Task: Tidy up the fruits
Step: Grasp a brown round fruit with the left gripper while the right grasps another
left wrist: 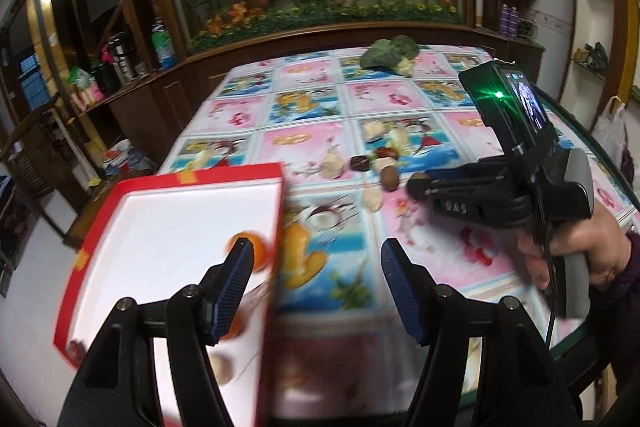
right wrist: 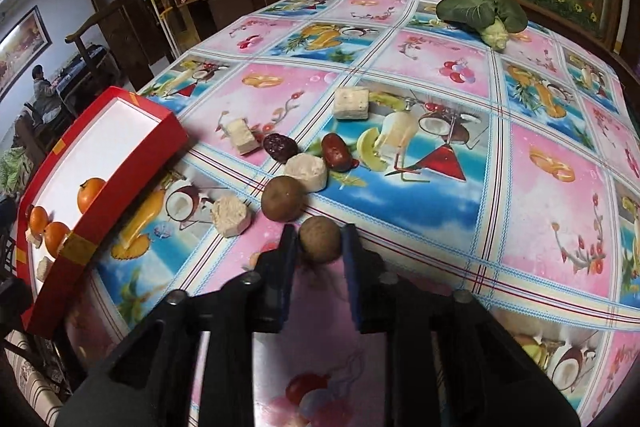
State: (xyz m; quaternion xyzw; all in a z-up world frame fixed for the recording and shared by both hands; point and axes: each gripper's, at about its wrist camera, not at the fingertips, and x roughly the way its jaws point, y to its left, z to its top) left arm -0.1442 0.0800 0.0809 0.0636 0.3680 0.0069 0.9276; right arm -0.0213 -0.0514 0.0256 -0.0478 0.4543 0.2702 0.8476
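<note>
The right gripper (right wrist: 320, 241) has its jaws drawn in narrow around a round brown fruit (right wrist: 320, 239). The black finger (right wrist: 286, 259) and the blue pad (right wrist: 352, 259) sit right at the fruit's two sides, and whether both pads already press on it cannot be told from this view. The fruit rests on the patterned tablecloth (right wrist: 460, 187).

Just beyond it lies a second brown fruit (right wrist: 283, 197), and touching that, a pale round cake (right wrist: 306, 171). Further on are a red date (right wrist: 336, 152) and a darker, wrinkled date (right wrist: 279, 148). Three more pale blocks lie around them: one to the left of the brown fruits (right wrist: 231, 216), one beside the dark date (right wrist: 240, 136), and one further back (right wrist: 351, 102). A leafy green vegetable (right wrist: 480, 13) lies far off near the table's back edge.

At the left edge of the table sits a red box (right wrist: 120, 179) with a white inside. It holds orange fruits (right wrist: 90, 189) and a pale piece at its near end.

The left gripper (left wrist: 316, 263) stands wide open with nothing between its blue pads (left wrist: 394, 267). It hangs over the right wall of the red box (left wrist: 276, 211), with its left finger in front of an orange fruit (left wrist: 256, 247) inside the box. In this view a hand (left wrist: 576, 247) grips the handle of the right gripper (left wrist: 420, 187) above the scattered fruits on the cloth.
</note>
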